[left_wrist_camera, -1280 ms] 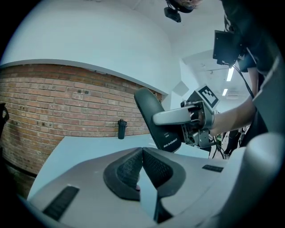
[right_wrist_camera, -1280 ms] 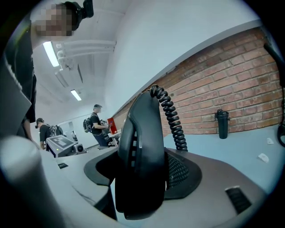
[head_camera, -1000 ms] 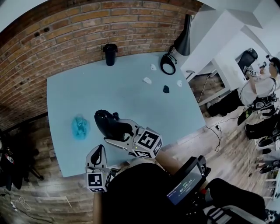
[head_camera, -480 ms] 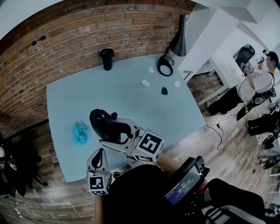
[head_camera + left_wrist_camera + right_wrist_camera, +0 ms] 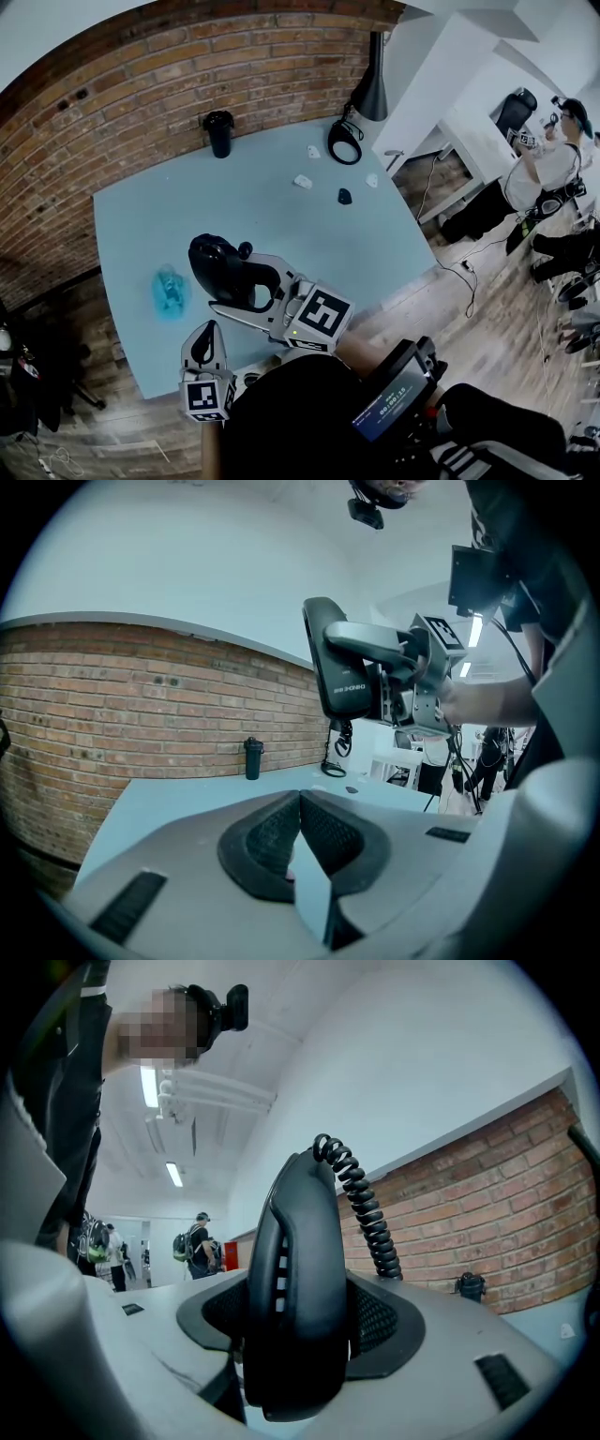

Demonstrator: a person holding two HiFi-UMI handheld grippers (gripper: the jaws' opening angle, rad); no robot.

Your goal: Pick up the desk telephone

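The black desk telephone (image 5: 217, 264) hangs above the front part of the pale blue table (image 5: 281, 216), with my right gripper (image 5: 236, 283) shut on it. In the right gripper view the telephone (image 5: 298, 1269) stands upright between the two pads, and its coiled cord (image 5: 364, 1208) rises behind. The left gripper view shows the telephone (image 5: 339, 672) up in the air, held from the right. My left gripper (image 5: 207, 334) sits lower, near the table's front edge. Its pads (image 5: 323, 832) touch, with nothing between them.
A translucent blue object (image 5: 171, 289) lies left of the telephone. At the back stand a black cup (image 5: 218, 132), a black ring-shaped object (image 5: 344, 142) and a black lamp (image 5: 367, 89). Small white pieces (image 5: 302, 181) and a dark one (image 5: 344, 196) lie nearby. A person (image 5: 553, 164) stands far right.
The right gripper has shifted a little to the left with the telephone still in its grip. The left gripper has hardly moved and stays shut.
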